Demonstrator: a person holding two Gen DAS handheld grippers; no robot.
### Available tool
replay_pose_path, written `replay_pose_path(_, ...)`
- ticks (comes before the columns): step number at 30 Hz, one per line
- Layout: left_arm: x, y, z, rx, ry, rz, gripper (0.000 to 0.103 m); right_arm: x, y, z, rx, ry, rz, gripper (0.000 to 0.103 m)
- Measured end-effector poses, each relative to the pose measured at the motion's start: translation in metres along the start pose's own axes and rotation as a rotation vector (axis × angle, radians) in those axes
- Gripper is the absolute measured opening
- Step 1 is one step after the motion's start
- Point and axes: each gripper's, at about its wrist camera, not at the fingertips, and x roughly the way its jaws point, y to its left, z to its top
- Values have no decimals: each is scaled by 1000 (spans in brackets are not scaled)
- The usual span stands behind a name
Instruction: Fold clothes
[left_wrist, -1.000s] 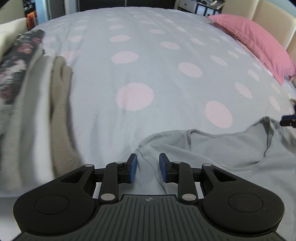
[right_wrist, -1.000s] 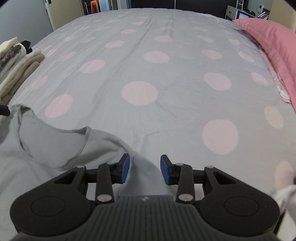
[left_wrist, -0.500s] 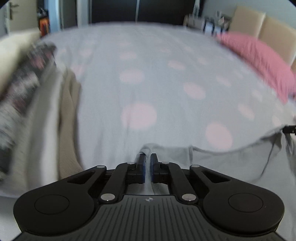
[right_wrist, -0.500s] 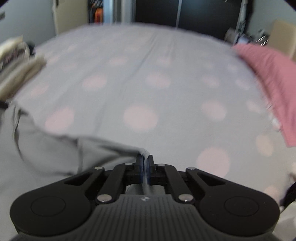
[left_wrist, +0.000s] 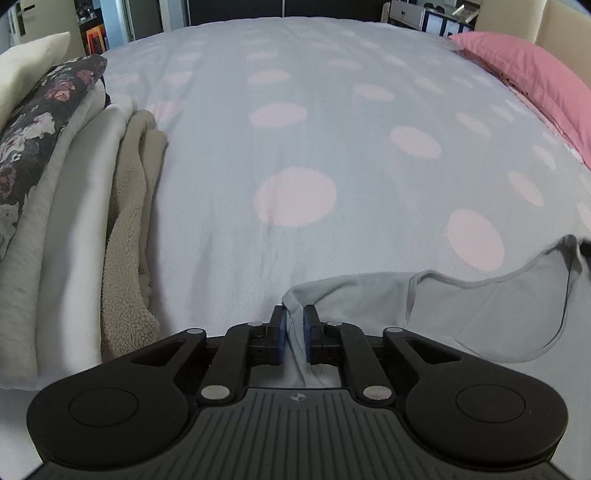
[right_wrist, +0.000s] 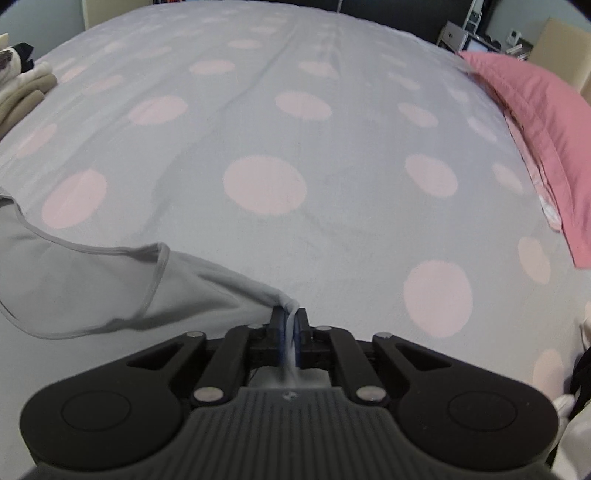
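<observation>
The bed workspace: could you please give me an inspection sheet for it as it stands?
Surface: bedspread, grey with pink dots.
Job's things: grey top, shoulders pinched and raised, neckline sagging between.
Clutter: folded stack at the left edge; pink pillow at the right.
Grippers: left gripper and right gripper each shut on the top; jaws have just eased open slightly.
Cables: nothing seen.
Surroundings: dark furniture and shelves beyond the bed.
</observation>
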Motion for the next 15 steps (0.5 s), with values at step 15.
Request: replay_pose_path(15, -103, 15, -28, 39, -57, -2, 41, -83, 23, -4, 146, -75, 182, 30)
